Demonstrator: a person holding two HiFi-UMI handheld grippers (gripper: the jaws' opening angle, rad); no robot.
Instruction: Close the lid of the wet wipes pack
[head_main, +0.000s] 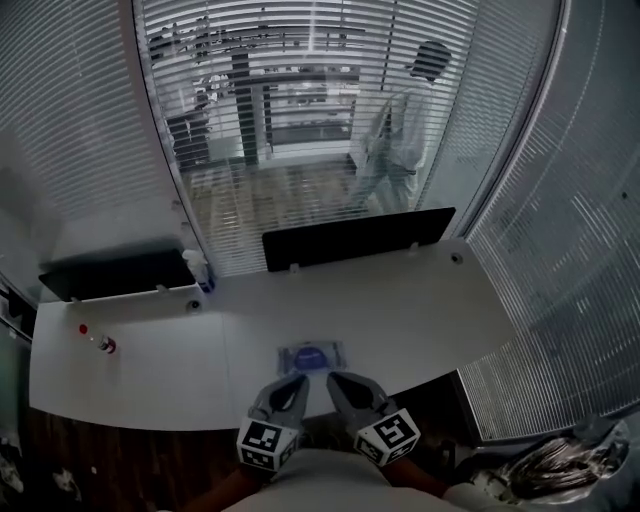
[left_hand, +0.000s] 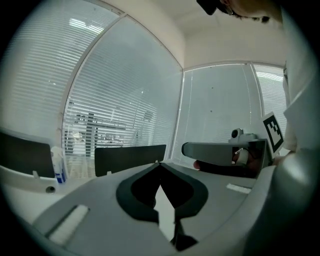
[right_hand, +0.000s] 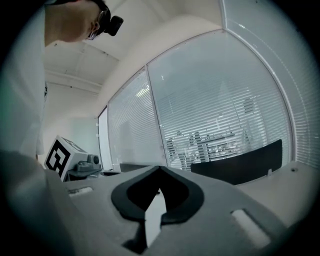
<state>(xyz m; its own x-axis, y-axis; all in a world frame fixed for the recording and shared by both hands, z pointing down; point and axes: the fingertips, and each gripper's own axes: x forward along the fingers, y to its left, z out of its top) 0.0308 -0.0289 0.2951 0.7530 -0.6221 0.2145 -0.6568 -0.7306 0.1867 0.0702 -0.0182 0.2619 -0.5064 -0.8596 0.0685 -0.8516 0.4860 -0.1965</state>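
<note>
Left claw together, empty | right claw together, empty | wet wipes pack long axis left-right

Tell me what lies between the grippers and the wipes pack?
Nothing; the head view shows only a sliver of bare desk between the left gripper, right gripper and wet wipes pack.

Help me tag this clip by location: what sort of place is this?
Most likely an office: a long white desk with dark partition screens along its back edge, glass walls hung with slatted blinds, and a person walking past beyond the glass.
</note>
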